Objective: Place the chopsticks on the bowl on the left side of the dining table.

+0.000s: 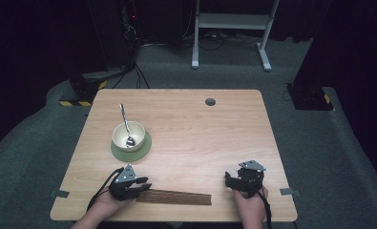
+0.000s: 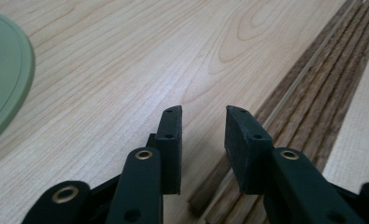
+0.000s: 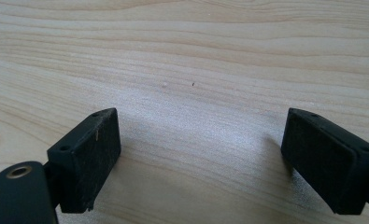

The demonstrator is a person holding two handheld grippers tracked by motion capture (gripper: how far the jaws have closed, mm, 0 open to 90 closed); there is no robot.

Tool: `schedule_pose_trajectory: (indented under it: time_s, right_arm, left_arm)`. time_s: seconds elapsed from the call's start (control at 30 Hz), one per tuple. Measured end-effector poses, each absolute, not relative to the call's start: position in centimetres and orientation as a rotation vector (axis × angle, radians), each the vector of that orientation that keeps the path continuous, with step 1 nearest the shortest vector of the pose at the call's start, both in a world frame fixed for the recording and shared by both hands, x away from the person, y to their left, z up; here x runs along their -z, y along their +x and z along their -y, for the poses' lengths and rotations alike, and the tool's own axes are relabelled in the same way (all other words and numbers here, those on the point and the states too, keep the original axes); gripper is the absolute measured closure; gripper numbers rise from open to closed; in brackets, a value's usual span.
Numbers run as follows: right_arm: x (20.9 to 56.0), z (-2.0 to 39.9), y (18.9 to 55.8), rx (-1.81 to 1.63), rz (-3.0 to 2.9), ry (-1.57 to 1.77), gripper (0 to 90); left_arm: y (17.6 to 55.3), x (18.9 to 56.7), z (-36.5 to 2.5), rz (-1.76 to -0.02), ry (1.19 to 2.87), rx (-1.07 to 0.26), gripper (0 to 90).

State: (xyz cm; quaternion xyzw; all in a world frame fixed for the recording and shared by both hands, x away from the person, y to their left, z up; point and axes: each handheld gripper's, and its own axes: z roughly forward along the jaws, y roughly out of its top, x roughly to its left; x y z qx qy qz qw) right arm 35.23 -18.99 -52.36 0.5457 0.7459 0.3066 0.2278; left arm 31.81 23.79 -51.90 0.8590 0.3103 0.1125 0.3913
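Hovering half-spread left gripper [image 2: 203,135] over mat [image 2: 308,98] end, right gripper [image 3: 201,158] spread wide; possibly skidding off thin slats.

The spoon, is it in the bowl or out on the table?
In the bowl. The spoon has its head down inside the bowl, handle leaning up over the rim.

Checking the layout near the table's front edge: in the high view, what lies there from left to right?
Left claw → dark wooden mat → right claw.
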Motion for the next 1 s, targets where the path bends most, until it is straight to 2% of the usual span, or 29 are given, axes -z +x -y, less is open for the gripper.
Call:
schedule_pose_trajectory:
  time_s: [0.2,0.33,0.43,1.0]
  right_arm:
    - [52.35,19.05,35.21,-0.849,-2.051,1.507,12.3]
    - [52.35,19.04,35.23,-0.848,-2.049,1.509,12.3]
    - [52.36,18.99,35.26,-0.842,-2.049,1.505,12.4]
    - [52.33,19.19,35.27,-0.860,-2.048,1.511,12.7]
  left_arm:
    - [31.73,51.88,-23.89,-0.773,2.169,-0.277,68.3]
    - [31.43,51.54,-23.81,-0.750,2.156,-0.265,65.8]
    - [31.61,51.68,-23.65,-0.758,2.153,-0.241,59.9]
    - [31.41,51.94,-23.20,-0.709,2.190,-0.231,66.0]
